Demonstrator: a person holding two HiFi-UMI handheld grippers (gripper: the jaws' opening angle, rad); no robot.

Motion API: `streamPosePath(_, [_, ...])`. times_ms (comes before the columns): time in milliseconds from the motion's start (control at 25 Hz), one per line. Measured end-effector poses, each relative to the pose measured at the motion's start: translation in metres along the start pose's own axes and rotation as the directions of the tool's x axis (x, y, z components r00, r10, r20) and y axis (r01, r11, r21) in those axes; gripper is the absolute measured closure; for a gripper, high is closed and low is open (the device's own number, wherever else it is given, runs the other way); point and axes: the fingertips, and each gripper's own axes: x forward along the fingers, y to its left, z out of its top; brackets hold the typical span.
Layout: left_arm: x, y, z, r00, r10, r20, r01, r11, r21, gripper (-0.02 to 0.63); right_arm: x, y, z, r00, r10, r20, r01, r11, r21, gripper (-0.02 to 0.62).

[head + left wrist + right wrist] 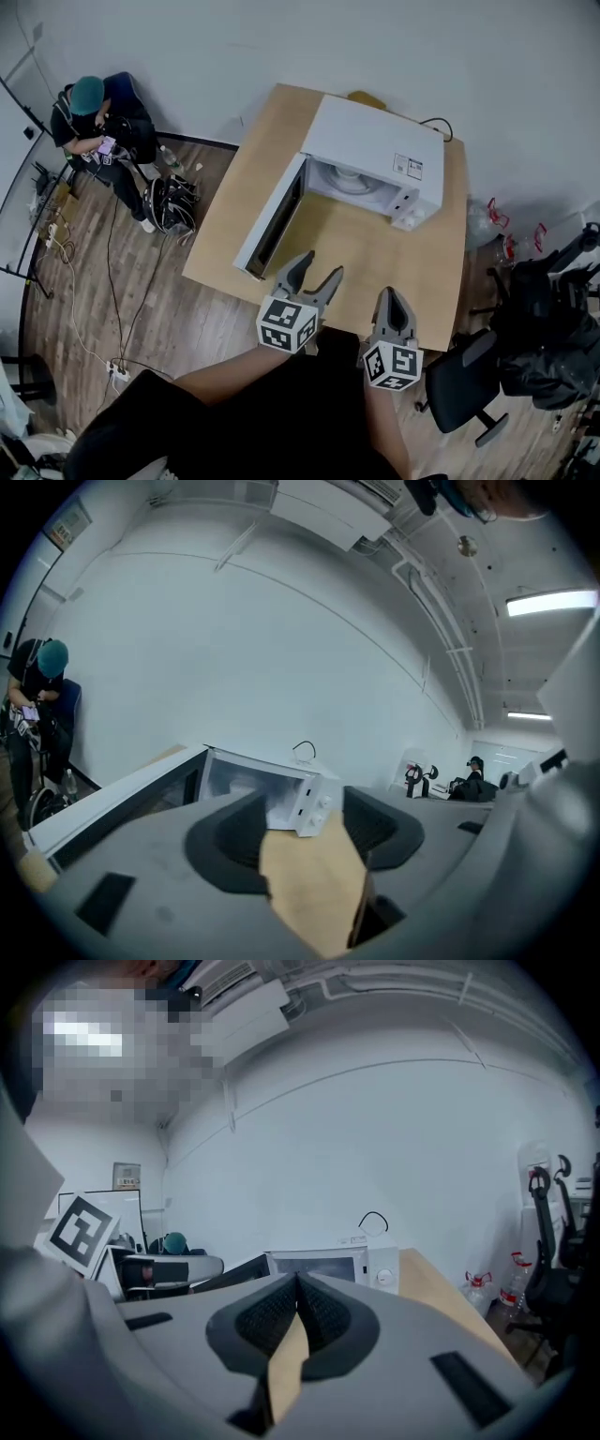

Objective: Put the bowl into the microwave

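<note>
Wooden plank flooring (94, 309) runs well off to the left of both grippers, where a person (98, 127) in a teal cap sits against the wall with a dark bag (169, 202) on the floor just beside them. Nearer in, the light wooden table (375, 253) lies under and ahead of the grippers. The microwave's door (272, 220) is swung wide open, its free end close ahead and to the left of the left gripper (320, 264). That gripper hovers over the table's near edge with its jaws spread apart; its own view shows only bare tabletop between them, so it grips nothing. Straight ahead of it stands the white microwave (375, 145), well apart from both grippers, with a pale round form in its lit cavity that looks like the bowl (352, 180), sitting inside, though it is too small to be sure. The right gripper (393, 294) hangs just to the right of the left one, also over the near edge, its jaws pressed together with nothing between them. Right of it, off the table, stands a dark office chair (464, 375), and farther ahead on that side are clear water bottles (497, 216) with red handles.
</note>
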Motion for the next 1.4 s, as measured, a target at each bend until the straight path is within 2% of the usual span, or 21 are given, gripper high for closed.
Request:
streamPosePath(80, [-0.014, -0.021, -0.002, 0.999, -0.051, 0.010, 0.051, 0.998, 0.027, 0.567, -0.010, 0.004, 0.007, 1.000, 0.001, 0.016, -0.001, 1.000, -0.024, 0.535])
streamPosePath(240, [-0.035, -0.049, -0.003, 0.993, -0.111, 0.038, 0.107, 0.989, 0.102, 0.588, -0.025, 0.009, 0.015, 1.000, 0.000, 0.030, 0.002, 0.997, -0.072, 0.535])
streamPosePath(520, [-0.047, -0.075, -0.005, 0.996, -0.076, 0.045, 0.067, 0.982, 0.179, 0.592, -0.057, 0.007, 0.011, 1.000, -0.020, 0.002, 0.020, 0.990, -0.142, 0.535])
streamPosePath(720, [-0.075, -0.103, -0.026, 1.000, -0.017, 0.014, 0.014, 0.983, 0.182, 0.592, -0.103, -0.006, 0.021, 0.995, -0.066, 0.079, 0.076, 0.988, -0.134, 0.535])
streamPosePath(1000, [-0.107, -0.140, -0.026, 0.997, 0.000, 0.079, -0.017, 0.978, 0.206, 0.592, -0.142, -0.004, 0.005, 0.999, -0.011, 0.042, 0.016, 0.991, -0.135, 0.535])
streamPosePath(1400, [-0.160, -0.175, -0.042, 0.993, 0.048, 0.111, -0.072, 0.971, 0.227, 0.592, -0.198, 0.008, -0.016, 0.999, 0.030, 0.035, -0.024, 0.988, -0.155, 0.535])
